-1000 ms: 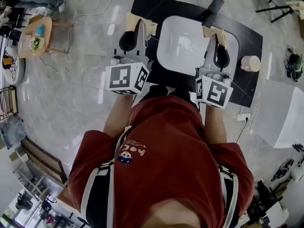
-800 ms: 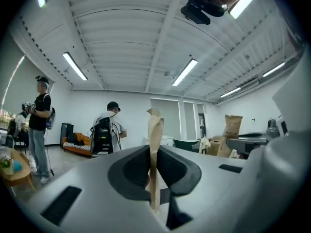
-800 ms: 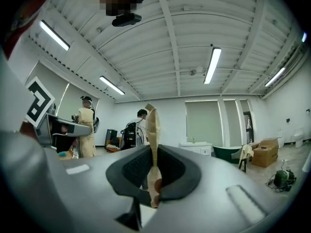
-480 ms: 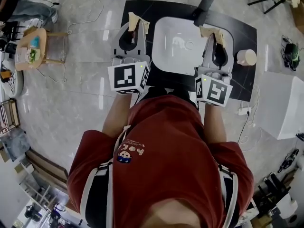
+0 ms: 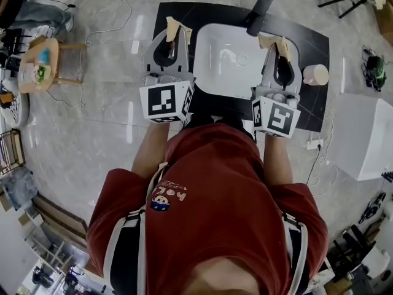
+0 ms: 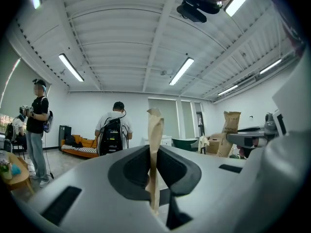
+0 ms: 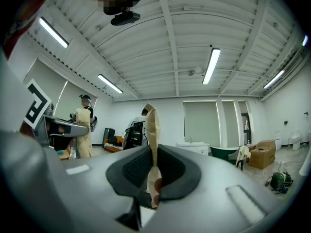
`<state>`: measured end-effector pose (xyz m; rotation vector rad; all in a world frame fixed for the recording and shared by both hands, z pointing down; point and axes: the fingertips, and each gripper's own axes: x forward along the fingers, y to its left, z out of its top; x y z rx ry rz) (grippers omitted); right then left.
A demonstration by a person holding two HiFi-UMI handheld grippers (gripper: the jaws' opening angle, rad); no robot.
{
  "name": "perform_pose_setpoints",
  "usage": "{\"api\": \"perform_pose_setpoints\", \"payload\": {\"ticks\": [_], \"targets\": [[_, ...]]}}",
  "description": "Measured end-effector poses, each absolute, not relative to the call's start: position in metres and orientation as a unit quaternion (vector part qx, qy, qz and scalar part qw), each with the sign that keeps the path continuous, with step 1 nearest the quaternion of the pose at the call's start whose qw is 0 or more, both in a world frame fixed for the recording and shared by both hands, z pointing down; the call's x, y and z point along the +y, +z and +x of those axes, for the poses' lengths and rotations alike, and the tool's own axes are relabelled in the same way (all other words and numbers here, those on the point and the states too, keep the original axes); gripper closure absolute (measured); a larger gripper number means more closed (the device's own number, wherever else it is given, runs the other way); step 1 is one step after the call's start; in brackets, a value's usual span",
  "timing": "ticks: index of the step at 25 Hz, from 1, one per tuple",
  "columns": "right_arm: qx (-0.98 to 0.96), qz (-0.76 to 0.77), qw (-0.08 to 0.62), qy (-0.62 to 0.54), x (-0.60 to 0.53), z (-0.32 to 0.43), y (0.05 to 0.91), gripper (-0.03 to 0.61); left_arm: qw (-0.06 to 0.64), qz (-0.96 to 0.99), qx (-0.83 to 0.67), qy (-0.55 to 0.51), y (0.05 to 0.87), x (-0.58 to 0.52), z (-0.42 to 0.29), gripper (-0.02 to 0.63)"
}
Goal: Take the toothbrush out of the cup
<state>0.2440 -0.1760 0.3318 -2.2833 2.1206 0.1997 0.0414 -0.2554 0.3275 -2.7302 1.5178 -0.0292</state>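
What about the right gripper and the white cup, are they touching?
Apart. The head view shows bare black counter between the right gripper and the white cup.

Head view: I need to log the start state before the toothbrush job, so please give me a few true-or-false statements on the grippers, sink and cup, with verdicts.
1. The left gripper and right gripper are both shut with nothing between their jaws. True.
2. The cup stands inside the sink. False: it stands on the black counter, to the right of the sink.
3. The right gripper holds the cup. False: it is empty and apart from the cup.
4. The sink lies between the two grippers. True.
5. The faucet sits at the sink's far side. True.
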Motion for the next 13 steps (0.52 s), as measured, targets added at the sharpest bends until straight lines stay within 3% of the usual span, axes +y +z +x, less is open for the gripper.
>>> {"api": "perform_pose_setpoints", "payload": {"ticks": [13], "targets": [[0.679,-0.732,0.008,0.060,-0.176,0.257,0.335,0.537,0.012,-0.871,0.492,-0.011,0.334,-0.257,0.047,0.580]]}}
